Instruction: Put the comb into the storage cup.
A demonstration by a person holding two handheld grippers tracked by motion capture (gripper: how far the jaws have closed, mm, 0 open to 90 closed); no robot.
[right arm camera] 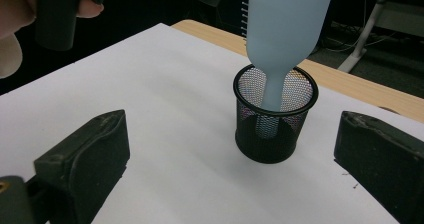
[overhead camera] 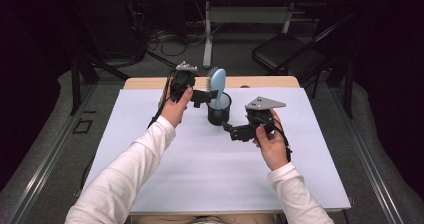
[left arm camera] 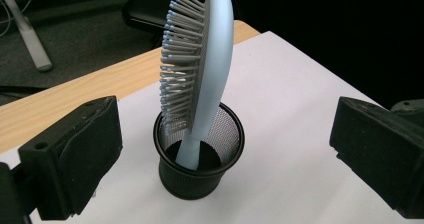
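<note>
Pale blue plastic hairbrush (left arm camera: 202,69) stands handle-down in black wire-mesh cup (left arm camera: 199,156), between both claws. Left gripper (overhead camera: 201,97) wide, empty; right gripper (overhead camera: 228,130) wide, empty, near cup. Placement looks done; only retreat left.

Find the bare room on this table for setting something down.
The white table sheet is bare between the forearms, toward its near edge, and at both side edges. It is crowded around the black mesh cup holding the pale blue plastic hairbrush.

White long sleeves (overhead camera: 130,174), black handheld grippers with blocky padded fingers (left arm camera: 75,159), grey triangular plate (overhead camera: 264,103), black cables
</note>
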